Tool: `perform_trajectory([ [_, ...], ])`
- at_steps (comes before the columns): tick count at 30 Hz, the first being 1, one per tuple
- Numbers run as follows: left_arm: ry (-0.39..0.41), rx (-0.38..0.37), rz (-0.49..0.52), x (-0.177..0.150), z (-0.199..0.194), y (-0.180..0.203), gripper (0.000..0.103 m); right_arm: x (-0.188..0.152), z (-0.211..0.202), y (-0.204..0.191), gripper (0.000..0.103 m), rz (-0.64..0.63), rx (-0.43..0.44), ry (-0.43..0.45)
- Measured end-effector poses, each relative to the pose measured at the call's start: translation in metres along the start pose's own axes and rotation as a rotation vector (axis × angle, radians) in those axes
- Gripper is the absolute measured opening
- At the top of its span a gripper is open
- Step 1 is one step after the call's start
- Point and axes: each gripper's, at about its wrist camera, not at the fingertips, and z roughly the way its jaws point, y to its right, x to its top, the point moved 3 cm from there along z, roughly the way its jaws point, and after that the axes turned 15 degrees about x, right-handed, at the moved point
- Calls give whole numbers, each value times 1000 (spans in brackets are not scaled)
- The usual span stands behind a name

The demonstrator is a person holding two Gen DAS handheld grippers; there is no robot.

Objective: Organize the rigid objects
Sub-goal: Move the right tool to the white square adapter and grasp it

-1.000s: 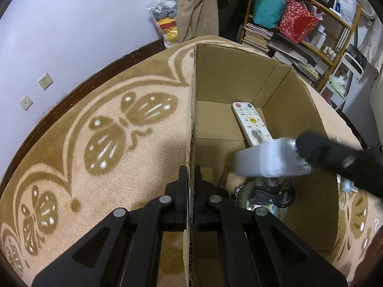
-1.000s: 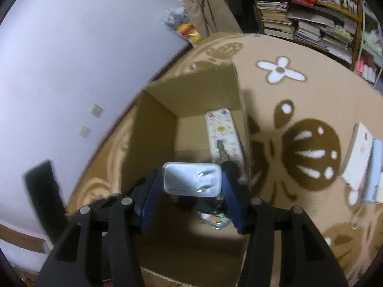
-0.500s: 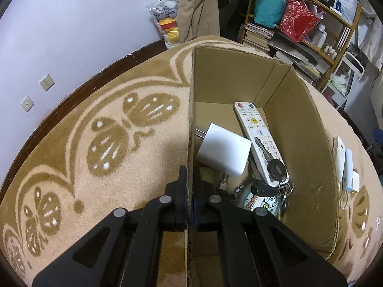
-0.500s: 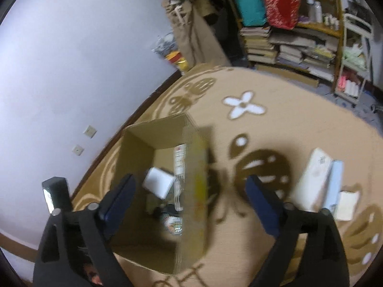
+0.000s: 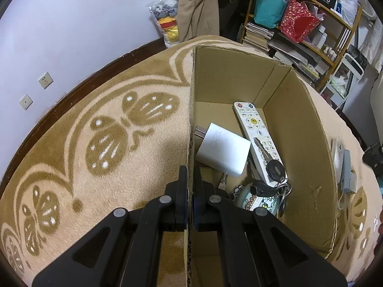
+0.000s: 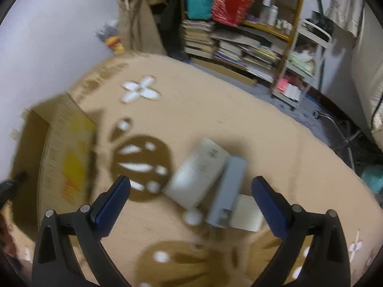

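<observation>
— What has just changed?

— A second ago my right gripper (image 6: 190,197) had the white charger (image 5: 223,151) between its fingers over the cardboard box (image 5: 308,129). Now its jaws stand wide apart with nothing between them, and it has swung away from the box toward the open carpet (image 6: 215,110).

— And the charger?

— It lies inside the box, against the left wall, prongs pointing to the far end. It rests partly on the white remote (image 5: 257,134), which runs along the box floor toward the far wall. The keys (image 5: 273,165) lie across the near end of the remote, with a cartoon-printed item (image 5: 253,201) below them at the near end.

— Your left tool?

— My left gripper (image 5: 189,191) is clamped on the box's left wall, one finger outside and one inside, steadying it.

— What does that mean for the job?

— One more item is stowed, I judge. On the carpet under my right gripper lie a white booklet-like box (image 6: 198,172), a grey-blue slab (image 6: 228,191) touching it, and a pale flat piece (image 6: 246,215) beside that. The view is blurred, so I cannot name them better. They look like the next candidates.
</observation>
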Motion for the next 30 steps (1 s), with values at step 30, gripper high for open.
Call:
perform_trajectory([
  [30, 1, 17, 12, -2, -1, 3, 3, -44, 36, 118, 93, 244, -125, -85],
])
